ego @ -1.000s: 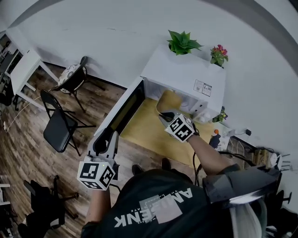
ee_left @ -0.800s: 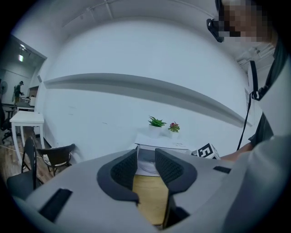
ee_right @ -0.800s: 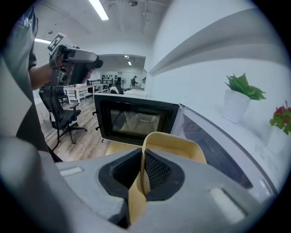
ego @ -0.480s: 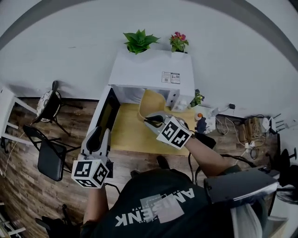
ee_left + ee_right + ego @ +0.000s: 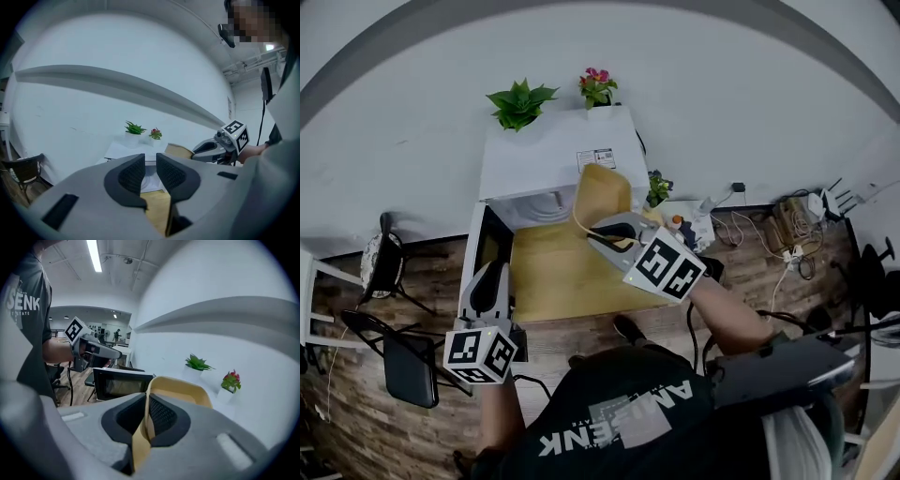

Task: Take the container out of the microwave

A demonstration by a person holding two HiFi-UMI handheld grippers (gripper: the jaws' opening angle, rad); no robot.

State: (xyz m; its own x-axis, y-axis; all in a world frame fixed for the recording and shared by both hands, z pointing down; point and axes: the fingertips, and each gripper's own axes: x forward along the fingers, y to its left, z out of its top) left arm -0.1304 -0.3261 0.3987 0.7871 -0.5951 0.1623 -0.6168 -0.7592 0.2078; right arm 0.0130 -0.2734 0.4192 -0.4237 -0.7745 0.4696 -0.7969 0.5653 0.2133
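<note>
Wood-top table [image 5: 558, 281] against the wall, white microwave [image 5: 553, 155] at its back edge, door [image 5: 487, 251] swung wide open on the left. Two small potted plants [image 5: 518, 101] sit on top of it. The tan container [image 5: 602, 192] looks clear of the cavity: it's in the air over the table, near the microwave's front right corner. My right gripper [image 5: 592, 230] has it, jaws nearly together on the thin side wall just under the rim, so it hangs off one edge and looks tilted. My left gripper [image 5: 492, 272] is beside the open door, jaws closing with nothing between them, touching nothing as far as I can see. Risks from here:

- A one-sided pinch on a thin wall means the container can pivot in the pads or slip if I swing it fast.
- I can't tell whether anything is inside. If so, the tilt could spill it.
- Setting down corner-first could tip it.
- The left gripper is near the door, so a careless move could knock it.
</note>
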